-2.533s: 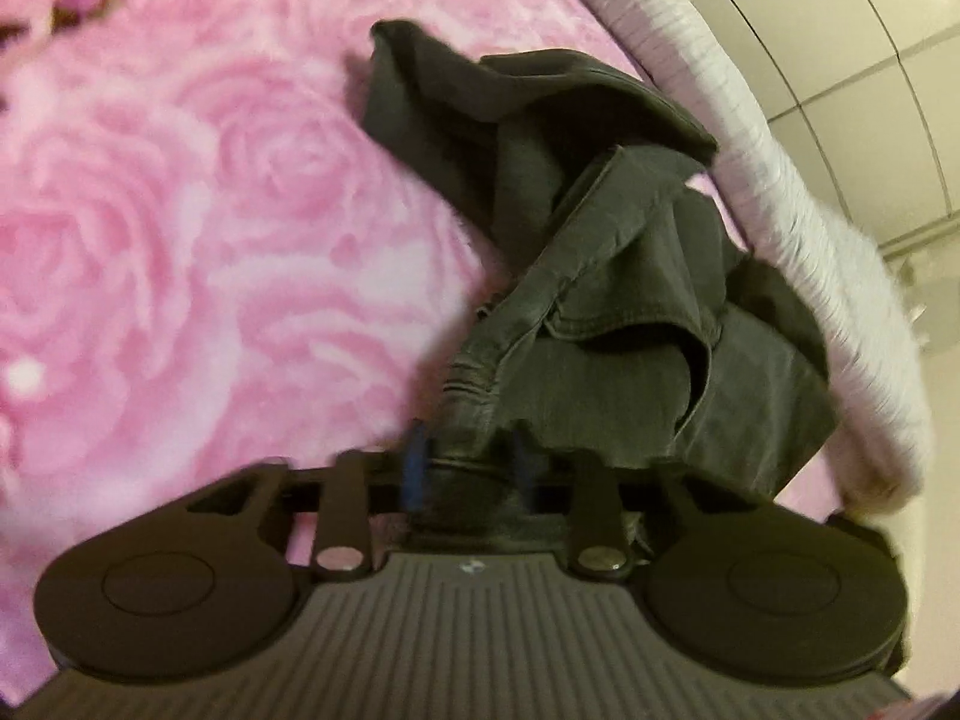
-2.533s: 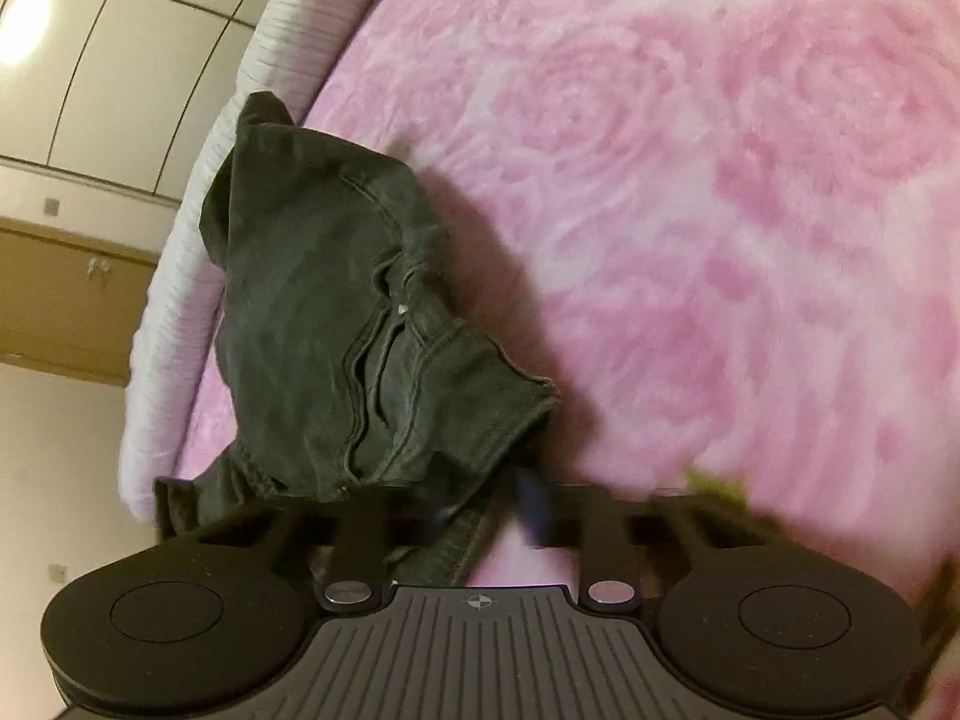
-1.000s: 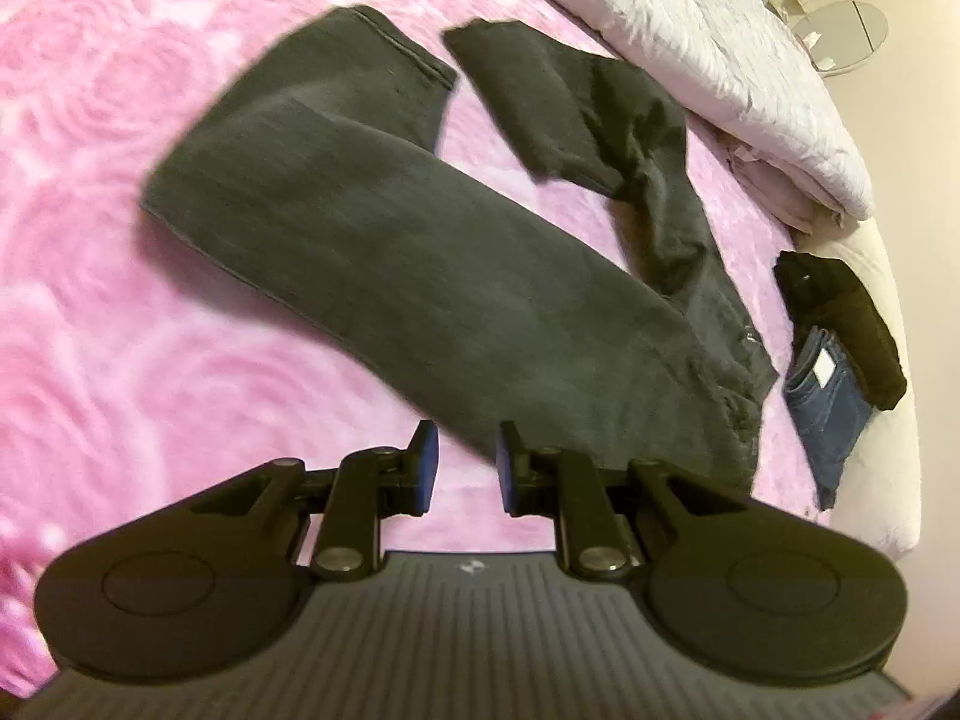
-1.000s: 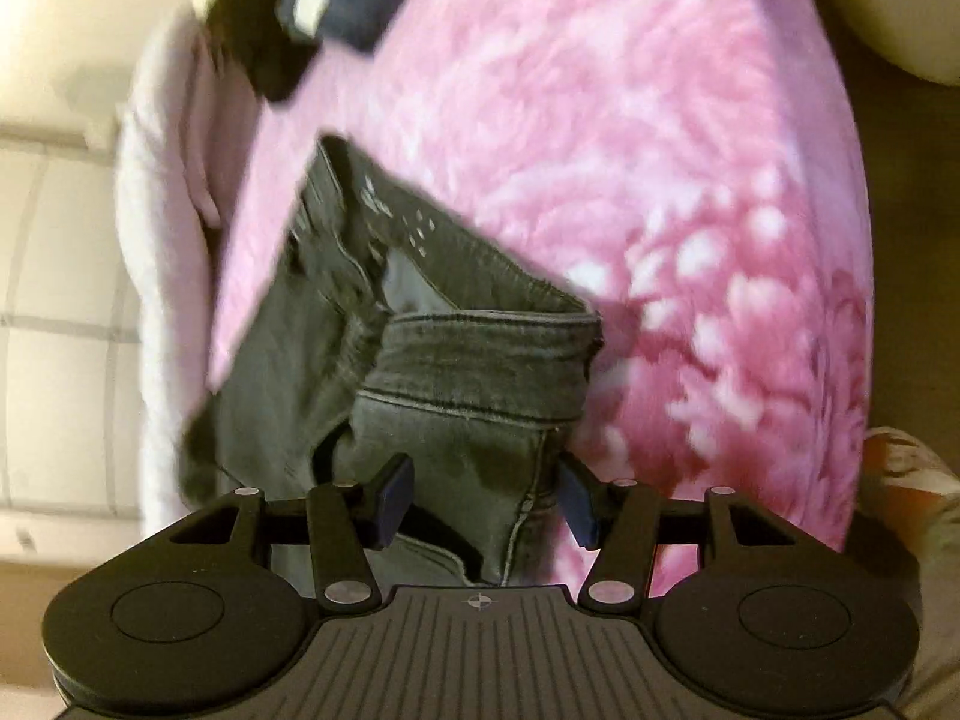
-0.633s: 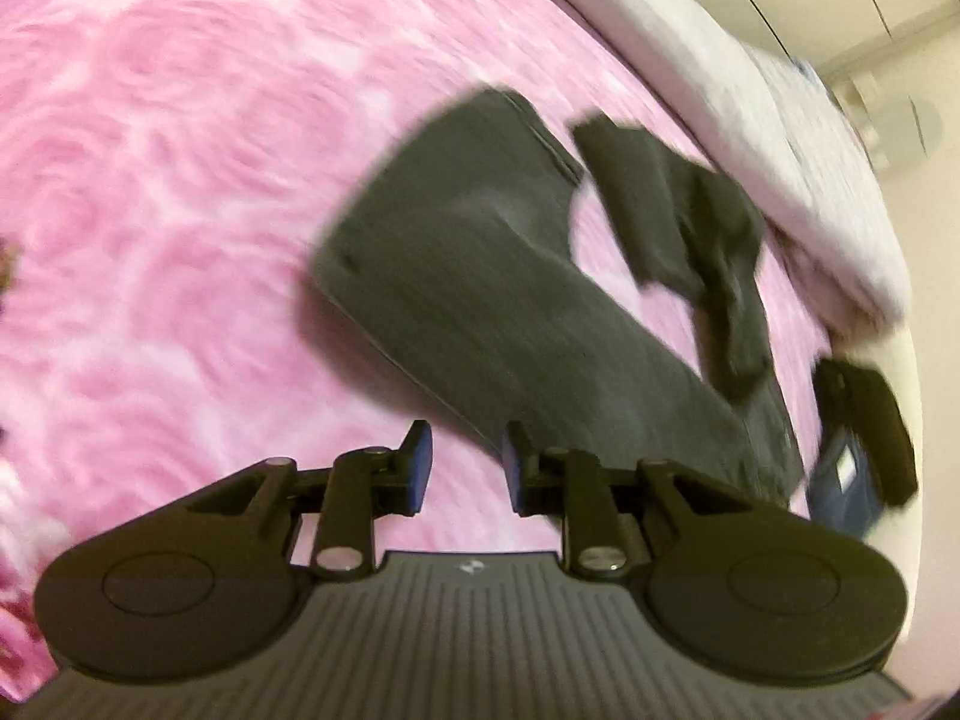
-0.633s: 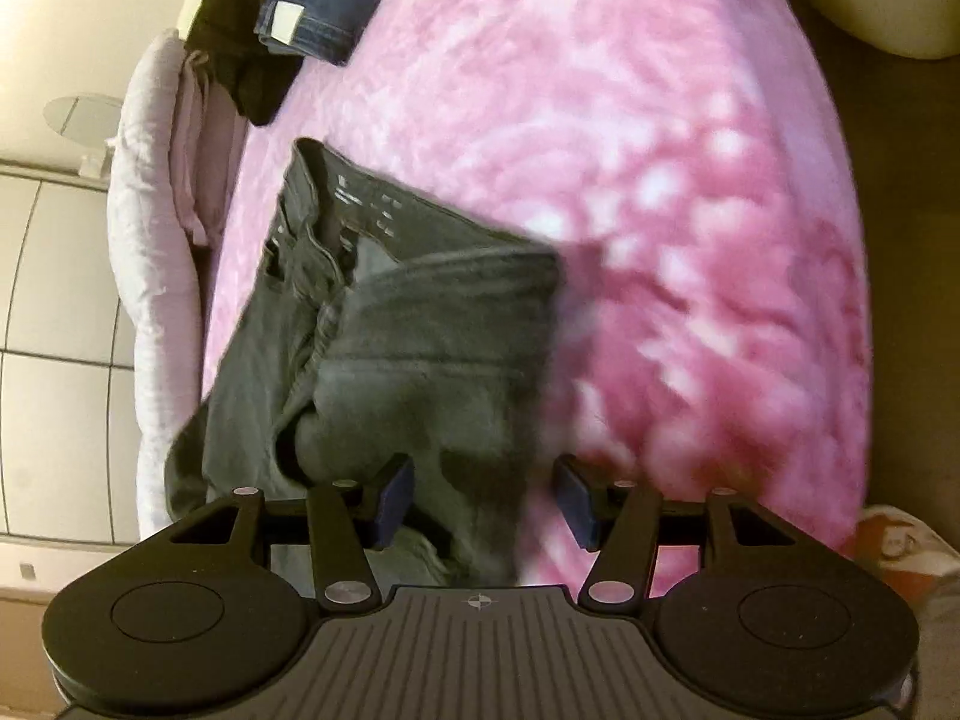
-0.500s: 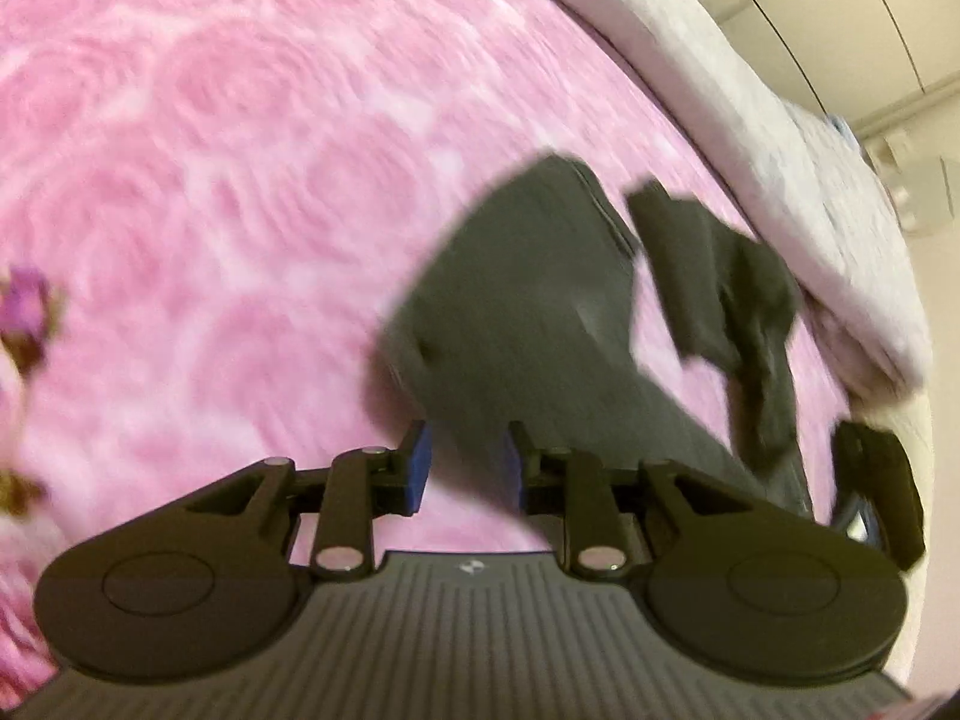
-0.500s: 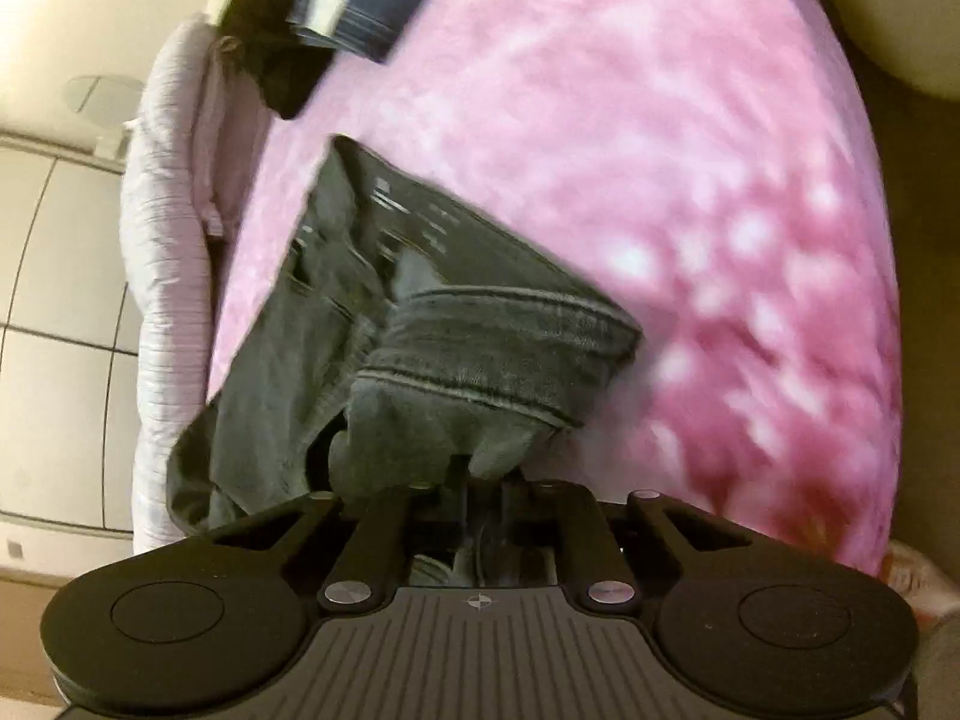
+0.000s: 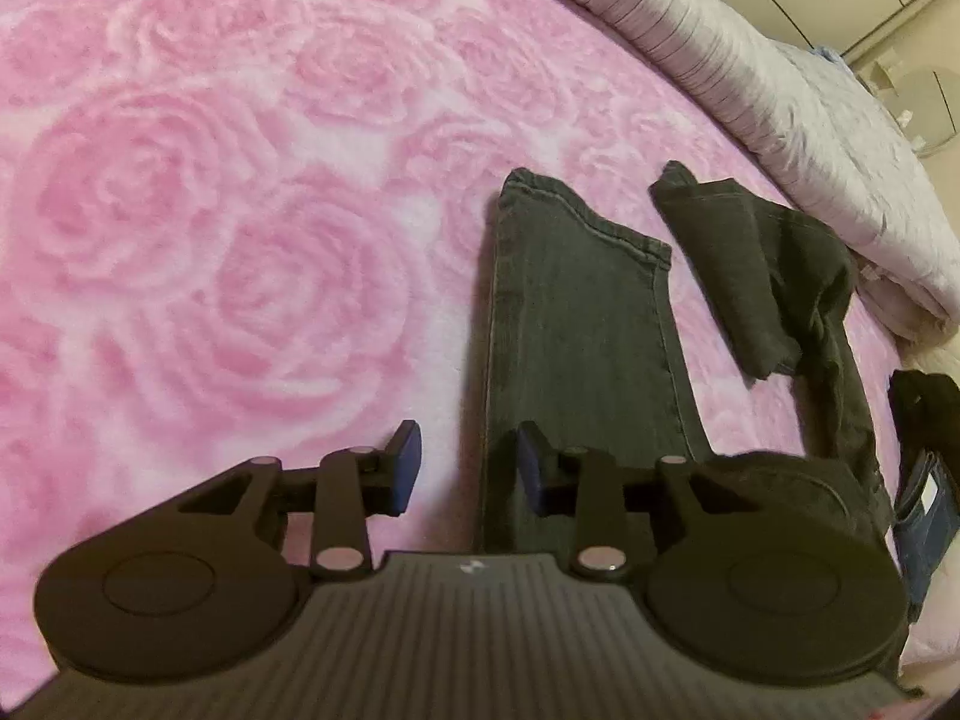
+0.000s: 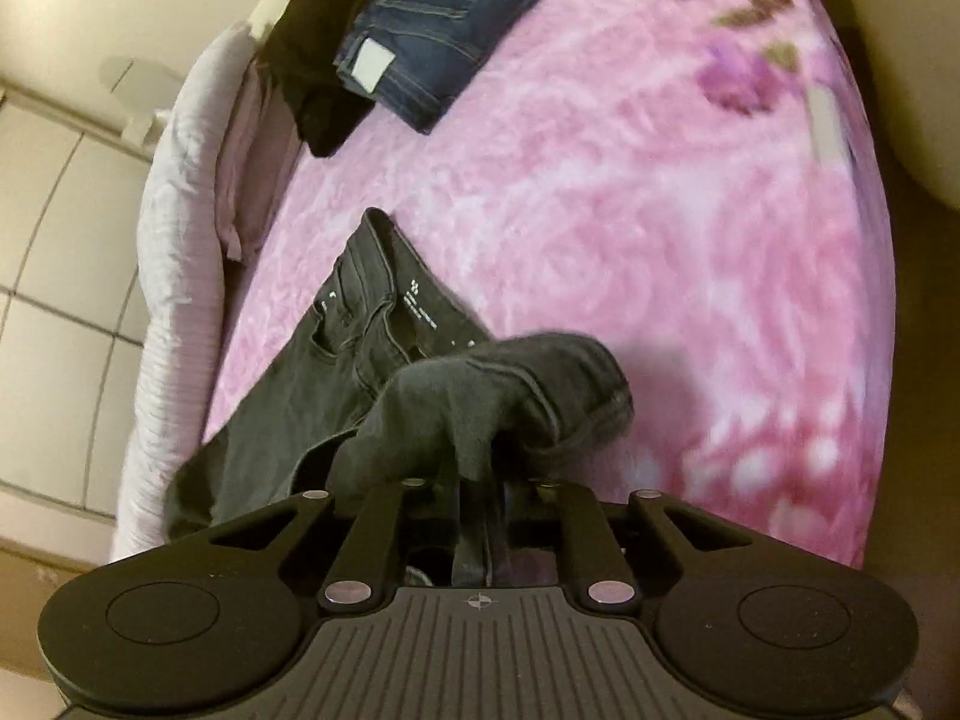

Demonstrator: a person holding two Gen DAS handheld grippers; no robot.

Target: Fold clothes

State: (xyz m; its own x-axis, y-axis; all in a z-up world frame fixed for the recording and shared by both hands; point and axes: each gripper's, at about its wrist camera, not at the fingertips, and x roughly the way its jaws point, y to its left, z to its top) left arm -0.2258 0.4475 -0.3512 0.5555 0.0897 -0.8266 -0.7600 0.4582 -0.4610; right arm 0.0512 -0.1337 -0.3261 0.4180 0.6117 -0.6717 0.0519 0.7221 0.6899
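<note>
While the grey jeans lie spread on the pink rose-patterned blanket of the bed, the left claw hangs released above them, its two blue-padded fingers parted with nothing between, one pad over the blanket and the other over the edge of the flat trouser leg. That leg lies straight, hem away from the camera; the second leg is bent and rumpled just beside it, near the pale striped quilt along the bed's far edge. Right claw: clenched on a bunched fold of the same jeans, lifting it off the blanket; the waistband end rests flat beyond. Folded blue jeans and a black garment lie well apart, by the quilt. No containers in view.
</note>
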